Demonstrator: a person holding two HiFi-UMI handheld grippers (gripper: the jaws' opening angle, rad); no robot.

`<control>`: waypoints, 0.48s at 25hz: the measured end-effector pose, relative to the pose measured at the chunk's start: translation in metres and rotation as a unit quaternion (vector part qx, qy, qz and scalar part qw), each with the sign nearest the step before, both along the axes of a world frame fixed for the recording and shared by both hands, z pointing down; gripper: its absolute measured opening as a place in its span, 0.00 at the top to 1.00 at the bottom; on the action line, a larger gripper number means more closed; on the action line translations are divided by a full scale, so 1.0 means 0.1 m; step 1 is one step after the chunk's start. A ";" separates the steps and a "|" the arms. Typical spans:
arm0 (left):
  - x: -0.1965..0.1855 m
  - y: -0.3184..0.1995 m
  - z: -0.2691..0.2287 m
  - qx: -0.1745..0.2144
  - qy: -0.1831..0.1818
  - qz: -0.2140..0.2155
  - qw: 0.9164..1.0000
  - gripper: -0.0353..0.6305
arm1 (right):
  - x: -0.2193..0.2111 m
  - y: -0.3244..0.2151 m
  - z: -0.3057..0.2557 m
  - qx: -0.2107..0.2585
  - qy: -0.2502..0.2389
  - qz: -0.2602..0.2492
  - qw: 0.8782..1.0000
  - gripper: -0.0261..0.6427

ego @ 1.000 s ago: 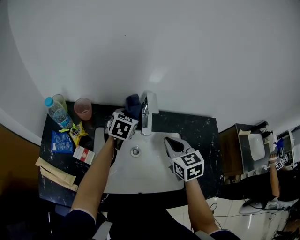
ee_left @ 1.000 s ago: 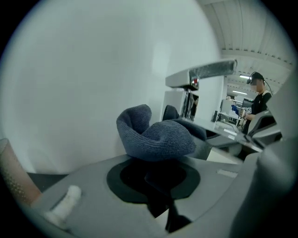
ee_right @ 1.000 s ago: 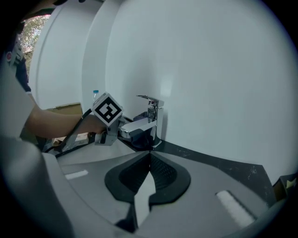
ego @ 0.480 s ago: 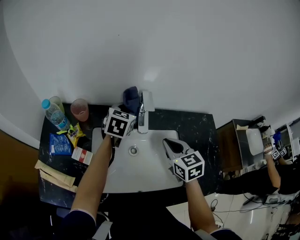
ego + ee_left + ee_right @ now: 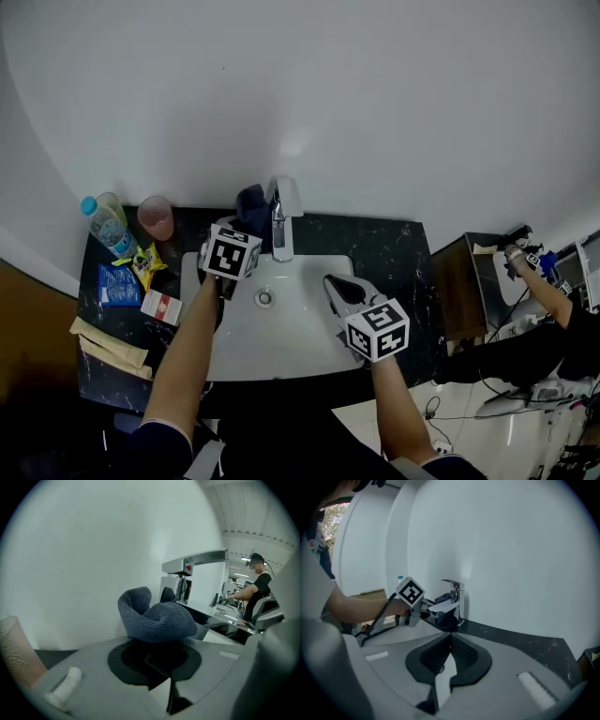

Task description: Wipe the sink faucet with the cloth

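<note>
Left gripper view: left gripper (image 5: pixel 157 654) clamps bunched dark-blue cloth (image 5: pixel 157 618), apparently beside faucet (image 5: pixel 194 560).

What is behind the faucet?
A dark blue cloth, clamped in the left gripper's jaws, sits left of and behind the faucet. Whether it touches the faucet is hidden.
</note>
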State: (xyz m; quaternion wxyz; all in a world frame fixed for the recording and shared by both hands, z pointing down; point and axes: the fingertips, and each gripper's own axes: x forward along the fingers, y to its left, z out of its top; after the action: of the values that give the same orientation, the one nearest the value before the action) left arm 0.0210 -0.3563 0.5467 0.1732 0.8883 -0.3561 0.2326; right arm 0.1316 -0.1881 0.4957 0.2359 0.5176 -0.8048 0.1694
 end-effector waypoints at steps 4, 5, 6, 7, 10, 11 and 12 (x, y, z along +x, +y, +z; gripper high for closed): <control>-0.11 0.22 -0.31 0.028 0.010 -0.019 0.999 0.86 | 0.01 0.02 -0.14 0.027 -0.027 -0.011 0.999 0.95; -0.12 0.31 -0.38 0.035 0.010 -0.022 0.999 0.86 | 0.01 0.03 -0.20 0.036 -0.038 -0.015 0.999 0.95; -0.14 0.40 -0.45 0.043 0.010 -0.026 0.999 0.86 | 0.01 0.04 -0.26 0.047 -0.048 -0.022 0.998 0.95; -0.15 0.49 -0.52 0.051 0.012 -0.031 0.998 0.86 | 0.01 0.04 -0.33 0.059 -0.057 -0.029 0.996 0.95; -0.20 0.74 -0.74 0.074 0.026 -0.055 0.995 0.86 | 0.02 0.04 -0.52 0.093 -0.091 -0.049 0.990 0.95; -0.22 0.81 -0.81 0.081 0.030 -0.064 0.994 0.86 | 0.02 0.04 -0.56 0.102 -0.102 -0.057 0.988 0.95; -0.24 0.89 -0.88 0.089 0.032 -0.073 0.993 0.86 | 0.00 0.05 -0.60 0.109 -0.113 -0.067 0.985 0.95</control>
State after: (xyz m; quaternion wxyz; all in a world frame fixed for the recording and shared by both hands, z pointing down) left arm -0.0029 -0.2673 0.4586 0.1214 0.8785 -0.4339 0.1586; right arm 0.1320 -0.1830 0.4354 0.0970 0.4625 -0.8729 0.1216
